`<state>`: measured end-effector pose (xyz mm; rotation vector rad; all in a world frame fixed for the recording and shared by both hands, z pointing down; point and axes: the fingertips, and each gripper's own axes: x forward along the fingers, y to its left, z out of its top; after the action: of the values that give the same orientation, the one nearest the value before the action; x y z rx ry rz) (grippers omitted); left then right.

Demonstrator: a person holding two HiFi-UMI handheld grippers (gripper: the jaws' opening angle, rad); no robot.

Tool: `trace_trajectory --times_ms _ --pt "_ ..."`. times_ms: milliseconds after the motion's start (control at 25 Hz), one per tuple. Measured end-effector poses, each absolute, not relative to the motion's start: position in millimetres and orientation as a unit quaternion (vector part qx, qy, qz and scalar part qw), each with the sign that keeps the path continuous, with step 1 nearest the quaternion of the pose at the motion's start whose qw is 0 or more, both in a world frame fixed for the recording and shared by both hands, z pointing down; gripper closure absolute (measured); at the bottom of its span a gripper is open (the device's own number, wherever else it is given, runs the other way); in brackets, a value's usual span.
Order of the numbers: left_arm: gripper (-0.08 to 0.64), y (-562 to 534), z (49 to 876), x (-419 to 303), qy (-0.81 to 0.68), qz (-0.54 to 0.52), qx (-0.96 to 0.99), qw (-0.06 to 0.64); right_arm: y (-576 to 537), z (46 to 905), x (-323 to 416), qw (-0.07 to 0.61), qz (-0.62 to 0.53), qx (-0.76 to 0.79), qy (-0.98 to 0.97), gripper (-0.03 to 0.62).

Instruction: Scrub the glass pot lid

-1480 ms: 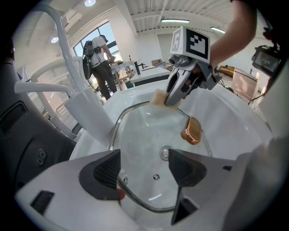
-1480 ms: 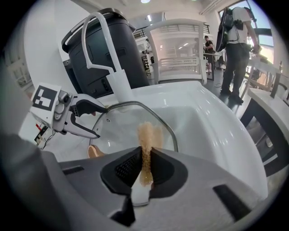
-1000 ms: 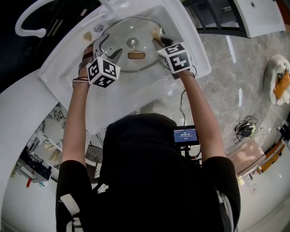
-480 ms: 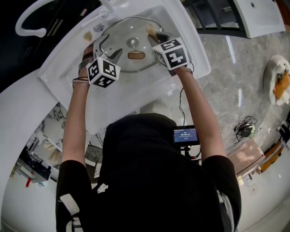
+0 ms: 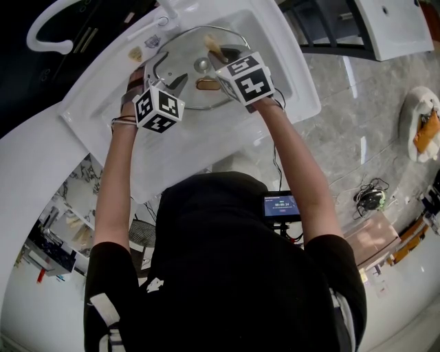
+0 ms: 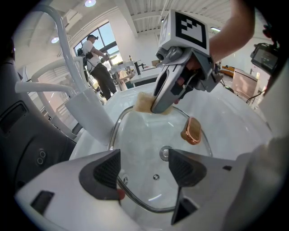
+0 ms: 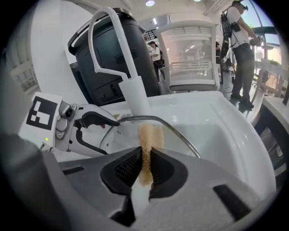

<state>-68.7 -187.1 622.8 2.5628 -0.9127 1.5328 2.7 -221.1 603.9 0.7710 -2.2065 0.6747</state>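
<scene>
While the glass lid [image 5: 180, 65] lies in the white basin [image 5: 206, 137] above grey marble floor [image 5: 357, 117], right gripper [image 7: 145, 169] pinches the sponge [image 7: 145, 133] onto it; left gripper [image 6: 143, 169] gapes over its rim.

Glossy grey marbled floor [image 5: 357, 117] with a tangle of cables [image 5: 372, 197]. Bright windows [image 6: 108, 36] behind, round ceiling lights [image 6: 90, 3] overhead. White slatted frame [image 7: 189, 49], a person [image 7: 239, 45] standing beside it.

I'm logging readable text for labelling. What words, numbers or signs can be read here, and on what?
Small screen at the person's waist: digits, too small to read.
Cube on left claw, cube on right claw: black-and-white square patterns, no letters.
Glass lid, sponge: no print.
</scene>
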Motion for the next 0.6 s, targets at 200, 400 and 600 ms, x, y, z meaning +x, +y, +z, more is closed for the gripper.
trace_trajectory --times_ms 200,400,600 --pt "0.256 -187 622 -70 -0.293 0.489 0.821 0.009 -217 602 -14 0.346 0.254 0.281 -0.858 0.571" --pt "0.256 -187 623 -71 -0.292 0.489 0.822 0.01 -209 604 -26 0.349 0.254 0.269 -0.861 0.571" --pt "0.256 -187 623 -70 -0.294 0.488 0.822 0.009 -206 605 -28 0.351 0.255 0.263 -0.862 0.571"
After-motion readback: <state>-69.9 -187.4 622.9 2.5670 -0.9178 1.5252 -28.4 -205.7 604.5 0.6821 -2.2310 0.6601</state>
